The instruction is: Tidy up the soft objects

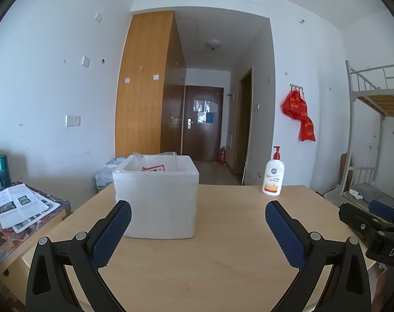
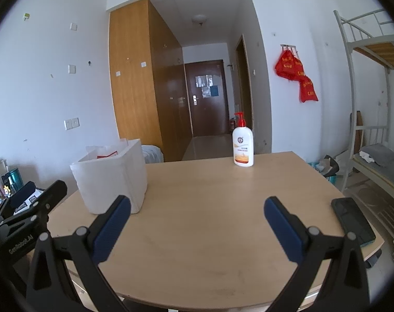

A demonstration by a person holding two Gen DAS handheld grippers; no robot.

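Note:
A white foam box (image 1: 156,199) stands on the light wooden table (image 1: 222,260), with a plastic bag and a red-and-white packet (image 1: 153,168) showing inside it. The box also shows in the right wrist view (image 2: 111,179), at the table's left. My left gripper (image 1: 198,217) is open and empty, a little in front of the box, its left finger overlapping the box's lower left corner in the view. My right gripper (image 2: 197,214) is open and empty above the bare table (image 2: 209,234). Each gripper shows at the edge of the other's view.
A white pump bottle with a red top (image 1: 273,175) stands at the far edge of the table, also in the right wrist view (image 2: 243,143). A black phone (image 2: 352,219) lies at the right edge. A side table with papers (image 1: 20,205) stands left. A bunk bed (image 2: 373,130) stands right.

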